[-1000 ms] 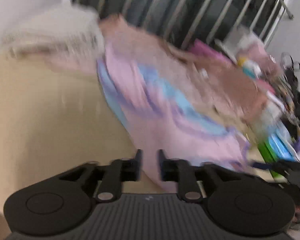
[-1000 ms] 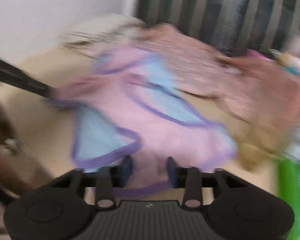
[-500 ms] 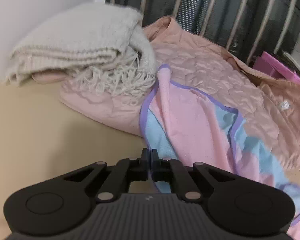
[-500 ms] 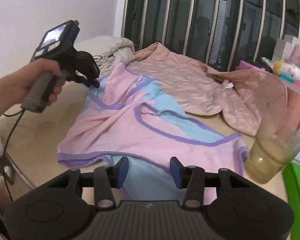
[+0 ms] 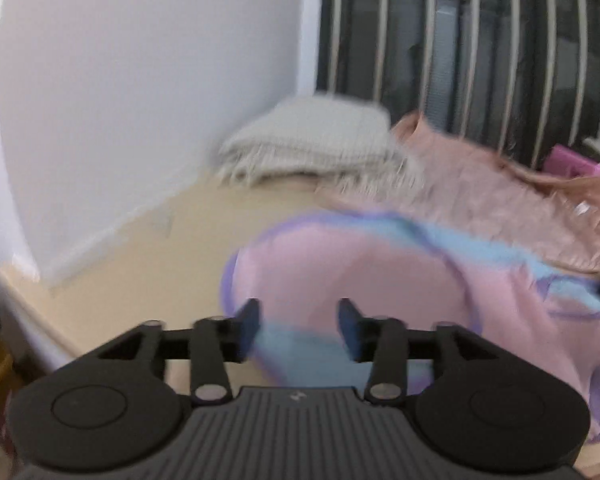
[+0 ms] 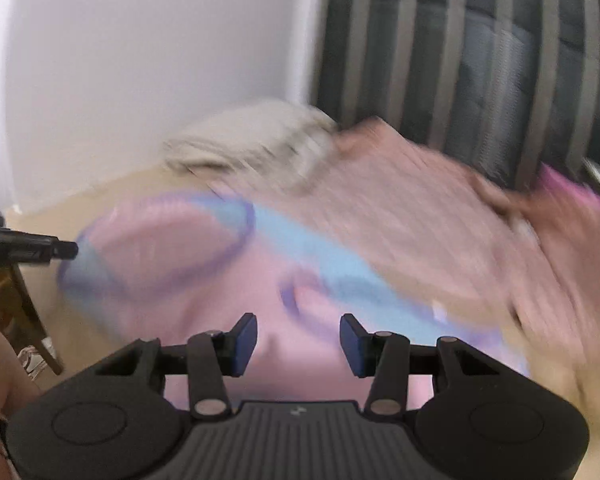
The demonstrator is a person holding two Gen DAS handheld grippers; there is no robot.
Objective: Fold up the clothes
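My left gripper (image 5: 299,322), clamped on the hem half a second ago, now stands open and empty; my right gripper (image 6: 299,340) likewise open; the pink garment (image 5: 360,276) lies on the table (image 5: 140,256), one fold laid.

garment (image 5: 352,268) on table (image 5: 140,264); blanket (image 5: 312,144) behind, jacket (image 5: 500,208) behind-right

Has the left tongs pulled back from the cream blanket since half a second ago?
Yes. The left tongs backed away from the folded cream blanket, which now looks far smaller, and opened, letting go of the pink garment.
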